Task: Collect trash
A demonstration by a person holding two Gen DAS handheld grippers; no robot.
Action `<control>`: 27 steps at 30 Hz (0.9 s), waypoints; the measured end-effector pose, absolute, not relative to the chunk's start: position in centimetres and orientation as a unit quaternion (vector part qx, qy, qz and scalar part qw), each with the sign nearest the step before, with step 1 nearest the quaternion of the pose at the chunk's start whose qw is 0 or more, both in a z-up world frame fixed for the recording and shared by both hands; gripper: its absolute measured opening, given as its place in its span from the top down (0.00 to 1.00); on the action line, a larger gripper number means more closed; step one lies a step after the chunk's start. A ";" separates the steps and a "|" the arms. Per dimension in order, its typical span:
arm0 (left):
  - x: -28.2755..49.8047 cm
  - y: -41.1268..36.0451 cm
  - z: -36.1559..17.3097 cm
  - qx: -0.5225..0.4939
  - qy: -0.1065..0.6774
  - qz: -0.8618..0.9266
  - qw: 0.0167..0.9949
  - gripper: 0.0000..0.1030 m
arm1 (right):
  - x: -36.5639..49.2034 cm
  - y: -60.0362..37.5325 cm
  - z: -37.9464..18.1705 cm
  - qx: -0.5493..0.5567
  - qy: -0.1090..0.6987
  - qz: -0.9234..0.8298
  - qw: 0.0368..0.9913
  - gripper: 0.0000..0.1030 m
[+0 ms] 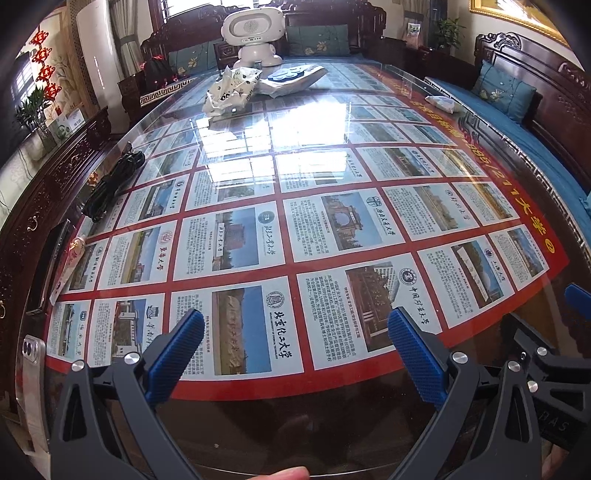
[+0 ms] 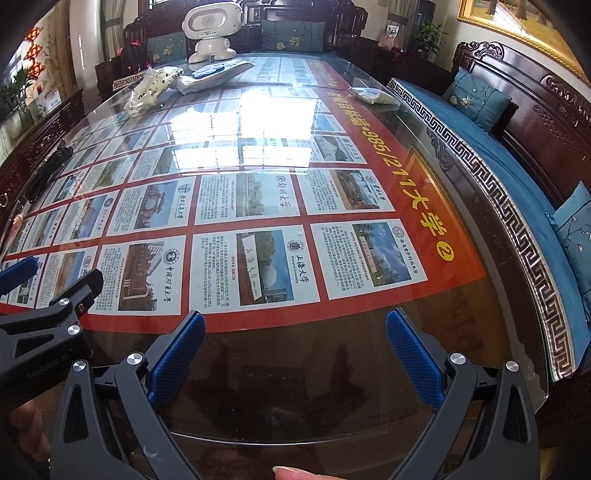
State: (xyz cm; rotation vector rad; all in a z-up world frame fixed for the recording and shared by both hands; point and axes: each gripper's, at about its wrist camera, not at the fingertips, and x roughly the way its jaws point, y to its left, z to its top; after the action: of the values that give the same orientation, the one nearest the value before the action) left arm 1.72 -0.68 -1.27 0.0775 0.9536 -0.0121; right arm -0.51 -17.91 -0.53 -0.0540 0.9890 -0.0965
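A long glass-topped table fills both views, its dark wood frame showing at the near end. Under the glass lies a red poster with rows of white cards, each bearing a photograph and printed text; window glare washes out its middle. Dark carved benches with blue cushions run along the right side and the far end.

At the far end of the table stands a white toy robot with a rounded head. Just in front of it lies a flat white package with a blue flower-shaped print, and touching that on its left sits a crumpled white plastic bag with dark markings. A small pale wrapper lies apart near the right edge of the table. A bundle of black cable rests along the left edge, and nearer on that edge lies a thin pale wrapper.

The left gripper hovers over the near end of the table, jaws spread wide, with nothing between its blue pads. The right gripper hovers just beside it, likewise spread wide and holding nothing. All the litter lies well apart from both grippers.
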 end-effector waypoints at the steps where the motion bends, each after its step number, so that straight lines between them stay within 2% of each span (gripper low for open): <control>1: 1.8 -0.7 -1.4 0.037 0.460 -0.008 0.887 0.04 | -0.3 -18.0 -0.6 -0.027 0.475 -0.047 0.879 0.08; 18: 4.5 -0.9 -3.8 0.035 0.488 -0.004 0.872 0.04 | 2.9 -18.0 -3.3 -0.028 0.502 -0.036 0.863 0.08; 27: 4.7 -0.7 -4.2 0.015 0.474 -0.002 0.880 0.03 | 2.9 -18.8 -3.9 0.005 0.456 -0.029 0.889 0.08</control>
State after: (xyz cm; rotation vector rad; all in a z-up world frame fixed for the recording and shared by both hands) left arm 4.74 -0.68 -4.16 0.0323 0.9874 -0.0049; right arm 2.88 -18.76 -3.93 0.0107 0.9471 -0.0610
